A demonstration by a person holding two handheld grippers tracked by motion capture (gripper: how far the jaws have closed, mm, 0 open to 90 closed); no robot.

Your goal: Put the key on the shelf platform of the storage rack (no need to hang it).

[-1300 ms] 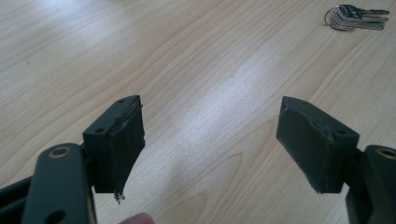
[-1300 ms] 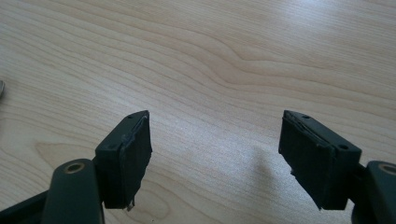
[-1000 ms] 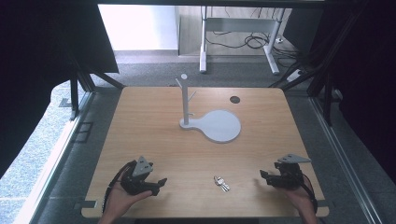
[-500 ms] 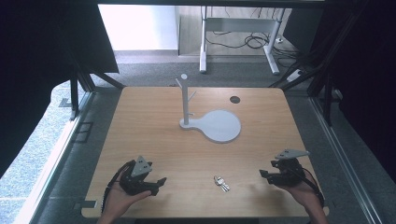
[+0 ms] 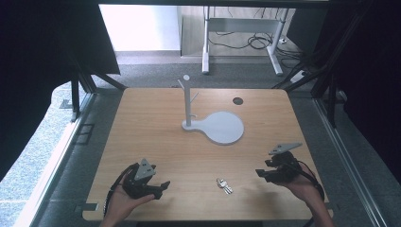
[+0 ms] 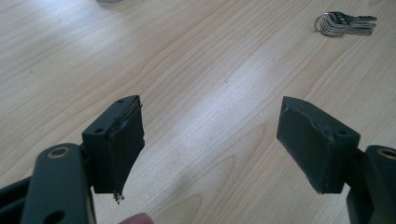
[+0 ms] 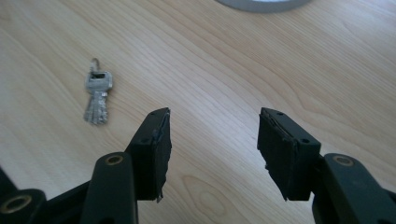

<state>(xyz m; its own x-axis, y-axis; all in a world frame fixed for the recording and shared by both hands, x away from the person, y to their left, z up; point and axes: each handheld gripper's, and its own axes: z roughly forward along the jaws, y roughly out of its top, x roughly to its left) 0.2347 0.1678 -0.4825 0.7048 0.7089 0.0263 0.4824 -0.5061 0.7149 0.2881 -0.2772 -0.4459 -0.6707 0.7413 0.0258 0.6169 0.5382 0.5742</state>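
My right gripper (image 7: 212, 135) has just been narrowing its jaws, nothing between them; the bunch of keys (image 7: 97, 97) lies flat ahead, off to their left. My left gripper (image 6: 210, 140) gapes wide and empty, keys far up right.

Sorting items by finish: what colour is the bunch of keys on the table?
Silver metal; the keys show best in the right gripper view.

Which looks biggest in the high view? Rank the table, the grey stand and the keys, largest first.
1. Table: by far the largest.
2. Grey stand: round base plate plus upright branched post.
3. Keys: smallest, a small bunch lying between the two grippers.
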